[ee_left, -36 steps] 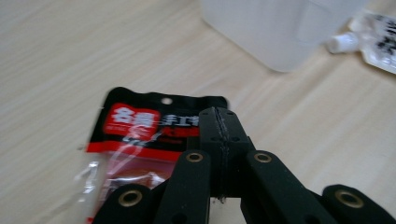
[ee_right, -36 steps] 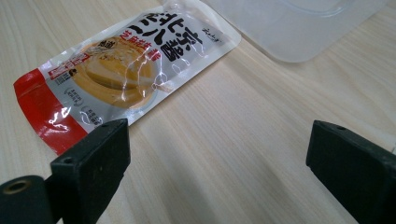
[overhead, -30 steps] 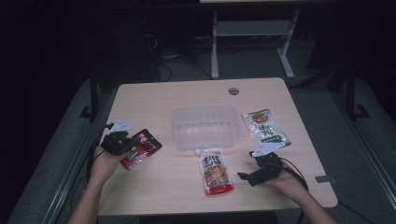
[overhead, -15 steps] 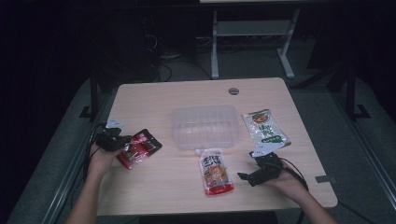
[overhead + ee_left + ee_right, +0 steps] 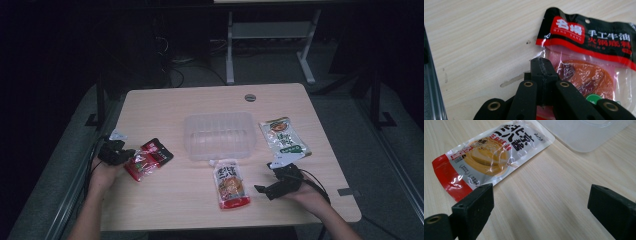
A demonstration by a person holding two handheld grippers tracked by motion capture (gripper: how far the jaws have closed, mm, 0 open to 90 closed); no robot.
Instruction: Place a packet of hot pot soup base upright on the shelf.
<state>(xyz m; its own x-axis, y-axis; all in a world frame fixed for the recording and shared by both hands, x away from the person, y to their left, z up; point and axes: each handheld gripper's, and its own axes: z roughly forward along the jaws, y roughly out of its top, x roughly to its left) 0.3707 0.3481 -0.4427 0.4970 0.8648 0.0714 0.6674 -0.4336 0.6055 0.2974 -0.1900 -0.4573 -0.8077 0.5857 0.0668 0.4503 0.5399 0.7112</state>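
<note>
Right gripper [image 5: 267, 189]: nearest the person, resting low over the table [image 5: 200, 102] at the right; its fingers [image 5: 474, 206] stand wide apart with nothing between them, bare wood in the gap.
White-and-red sachet [image 5: 231, 183]: flat on the table just left of the right gripper, near edge of the table side, untouched.
Left gripper [image 5: 125, 156]: at the table's left edge; fingers [image 5: 541, 75] pressed fully together on the edge of the red-and-black sachet [image 5: 148, 158], as the left gripper view shows.
Red-and-black sachet: held at its near-left edge, the rest lying on or just above the table, left of the clear tub; I cannot tell whether it is lifted.
Clear plastic tub [image 5: 219, 135]: mid-table, empty.
Green-and-white sachet [image 5: 283, 136]: flat beside the tub's right wall, beyond the right gripper.
Progress: judged early. One sachet is gripped, none is in the tub; all three likely remain to be placed.
</note>
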